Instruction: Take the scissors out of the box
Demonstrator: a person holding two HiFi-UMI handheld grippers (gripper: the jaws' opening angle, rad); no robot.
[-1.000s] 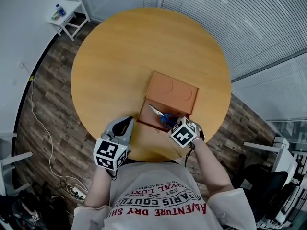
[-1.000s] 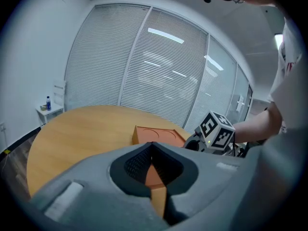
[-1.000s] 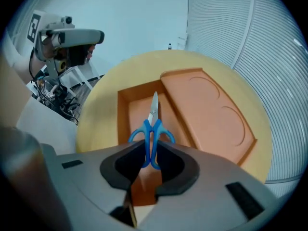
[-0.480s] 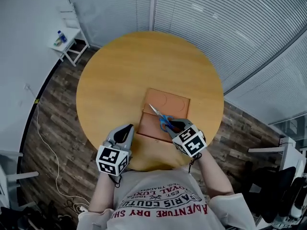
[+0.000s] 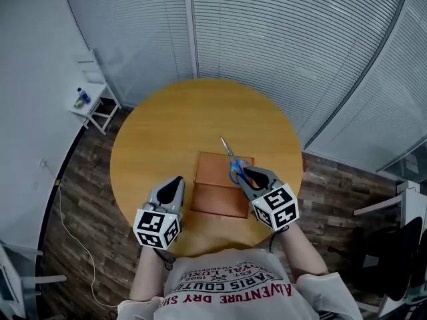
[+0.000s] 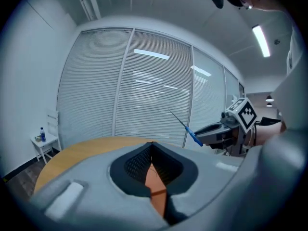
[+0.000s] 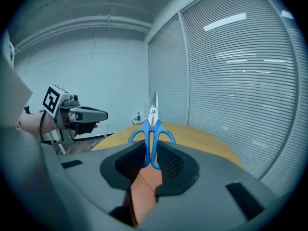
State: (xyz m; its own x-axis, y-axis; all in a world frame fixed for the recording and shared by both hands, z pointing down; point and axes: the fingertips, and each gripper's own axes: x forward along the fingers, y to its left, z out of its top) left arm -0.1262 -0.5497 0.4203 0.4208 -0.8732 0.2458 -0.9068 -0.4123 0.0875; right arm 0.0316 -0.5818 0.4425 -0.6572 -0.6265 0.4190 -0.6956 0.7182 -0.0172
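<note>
Scissors (image 5: 233, 167): glossy blue plastic handles, bright bare metal blades. Box (image 5: 213, 199): matt brown card. Table (image 5: 173, 125): smooth, satin wood-look top. Floor (image 5: 83, 185): dark, grainy wood planks.

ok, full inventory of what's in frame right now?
table: 1, light wood, round, centre
box: 1, orange-brown, on the table's near side
scissors: 1, blue handles, in the air in the right claw, blades pointing away
side table: 1, white, by the left wall
bottle: 1, small, bluish, on the side table
cable: 1, white, on the wood floor, left
blinds: several panels, pale grey, far windows
left claw: 1, grey, shut, empty, over the table's near edge
right claw: 1, grey, shut on the scissors' handles
</note>
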